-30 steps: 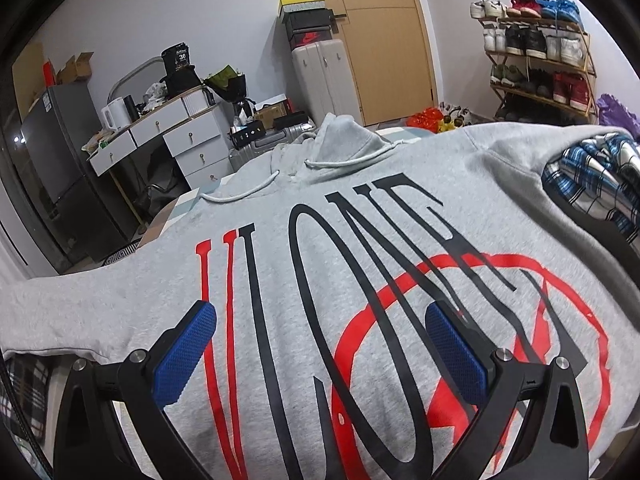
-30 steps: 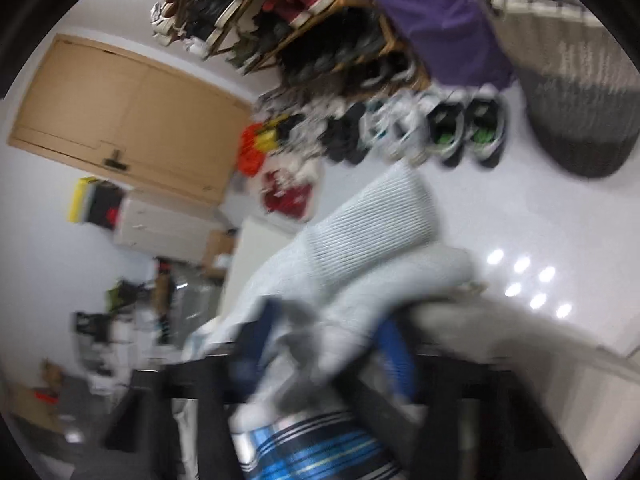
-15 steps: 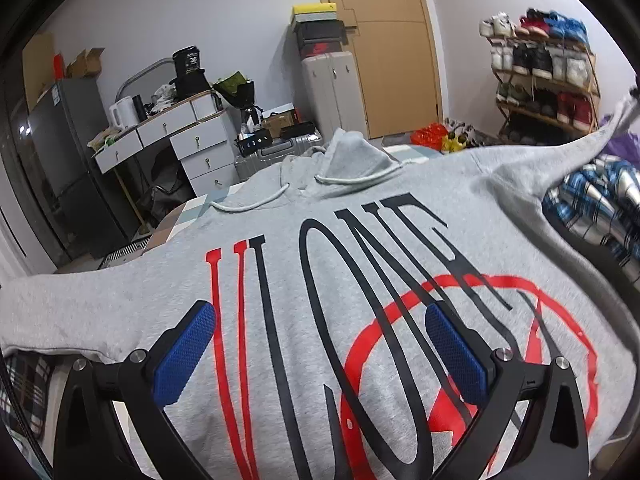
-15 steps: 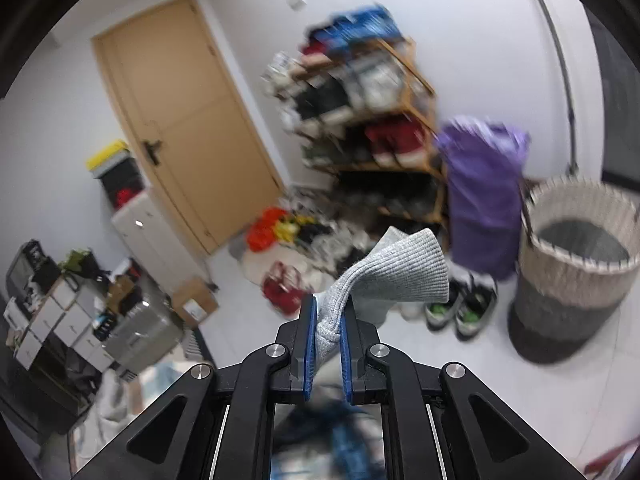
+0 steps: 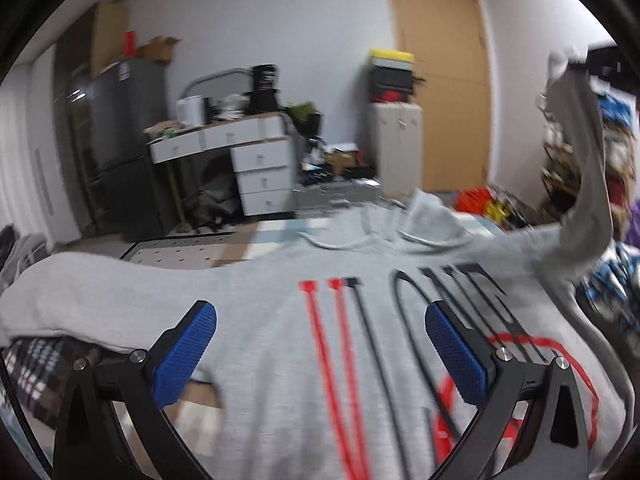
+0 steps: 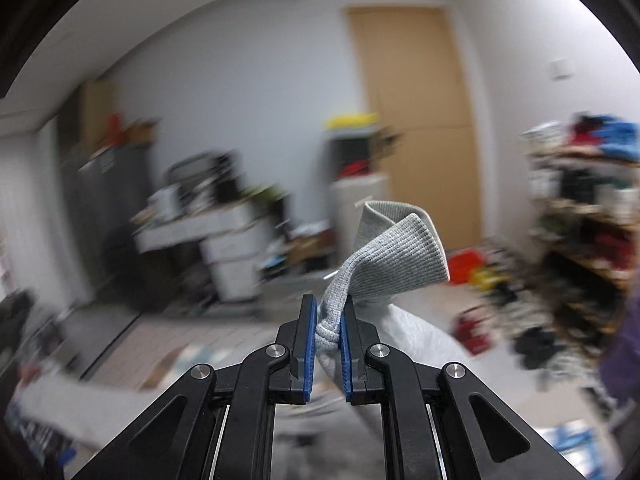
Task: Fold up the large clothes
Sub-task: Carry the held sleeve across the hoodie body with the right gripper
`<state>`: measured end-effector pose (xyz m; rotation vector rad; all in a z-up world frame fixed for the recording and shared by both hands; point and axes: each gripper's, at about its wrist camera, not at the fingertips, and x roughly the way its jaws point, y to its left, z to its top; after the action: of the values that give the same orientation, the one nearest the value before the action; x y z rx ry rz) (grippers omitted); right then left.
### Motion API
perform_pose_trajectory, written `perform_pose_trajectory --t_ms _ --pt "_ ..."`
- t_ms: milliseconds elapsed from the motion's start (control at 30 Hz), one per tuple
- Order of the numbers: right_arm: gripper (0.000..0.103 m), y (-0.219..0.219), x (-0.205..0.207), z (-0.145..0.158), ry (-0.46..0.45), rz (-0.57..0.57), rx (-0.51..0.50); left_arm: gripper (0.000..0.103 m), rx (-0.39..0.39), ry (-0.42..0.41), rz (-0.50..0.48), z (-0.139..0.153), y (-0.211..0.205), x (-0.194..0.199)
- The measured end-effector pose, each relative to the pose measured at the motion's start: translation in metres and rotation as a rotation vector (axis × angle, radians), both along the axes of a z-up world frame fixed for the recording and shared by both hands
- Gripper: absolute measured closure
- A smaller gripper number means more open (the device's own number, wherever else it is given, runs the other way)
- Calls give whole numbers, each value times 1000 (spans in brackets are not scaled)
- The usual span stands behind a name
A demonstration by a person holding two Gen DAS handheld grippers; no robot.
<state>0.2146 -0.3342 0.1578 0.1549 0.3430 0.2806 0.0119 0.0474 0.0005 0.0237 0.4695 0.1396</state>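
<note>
1. Up high, the right gripper (image 6: 328,326) pinches the ribbed cuff (image 6: 400,256) of the grey hoodie (image 5: 280,360), its sleeve (image 5: 588,184) lifted.
2. Below, the hoodie lies spread flat, print up.
3. Over it, the left gripper (image 5: 320,344) has its fingers spread wide, empty.

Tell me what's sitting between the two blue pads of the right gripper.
The ribbed cuff of the grey hoodie's sleeve, bunched and clamped in the right gripper; the right wrist view shows it clearly.

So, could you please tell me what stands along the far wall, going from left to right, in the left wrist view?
Dark fridge → white desk with drawers → pale cabinet → wooden door → shoe rack.
</note>
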Motion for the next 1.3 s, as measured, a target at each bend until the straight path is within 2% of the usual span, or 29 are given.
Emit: perform_pose_trajectory --t_ms 133,167,267,433,500,533,600,633,667,733,767,833,933,967,1033,1167,1267,1300 --pt "93 120 20 -71 124 250 -12 1 -35 -19 69 1 32 -1" --pt "93 134 21 -87 149 290 -11 1 -47 -23 84 2 39 0" --pt "93 223 27 -152 272 445 -38 1 -91 -41 111 6 54 0" --pt "92 325 21 -237 454 564 -114 1 -168 -82 123 13 66 -1" --pt "85 340 23 -257 522 558 -134 1 -177 -99 119 14 68 -3" --pt "78 342 25 -264 548 556 -136 1 -176 -105 119 15 70 -4" --pt "24 344 29 -274 627 587 -105 1 -183 -116 120 14 74 -7" --pt "18 338 29 -273 643 597 -82 1 -193 -117 118 13 75 -6" --pt "17 324 26 -268 632 612 -34 1 -199 -117 115 13 77 -6" --pt "10 307 20 -262 618 639 27 1 -201 -120 116 13 79 -7" --pt "1 294 20 -259 614 633 54 1 -202 -118 117 13 79 -7" --pt "0 255 23 -254 596 539 101 1 -203 -114 117 12 78 -9" --pt "0 192 36 -264 620 374 162 1 -186 -106 116 9 77 -10" --pt "0 168 41 -272 638 285 161 1 -175 -100 116 8 75 -9" --pt "0 144 47 -283 678 187 142 1 -160 -90 114 7 73 -10" --pt "0 125 52 -309 810 139 135 1 -116 -67 132 1 70 -8" --pt "0 111 29 -293 688 126 196 1 -84 -29 112 -4 68 -2" --pt "0 105 12 -287 640 147 260 1 -77 -12 96 -6 68 1"
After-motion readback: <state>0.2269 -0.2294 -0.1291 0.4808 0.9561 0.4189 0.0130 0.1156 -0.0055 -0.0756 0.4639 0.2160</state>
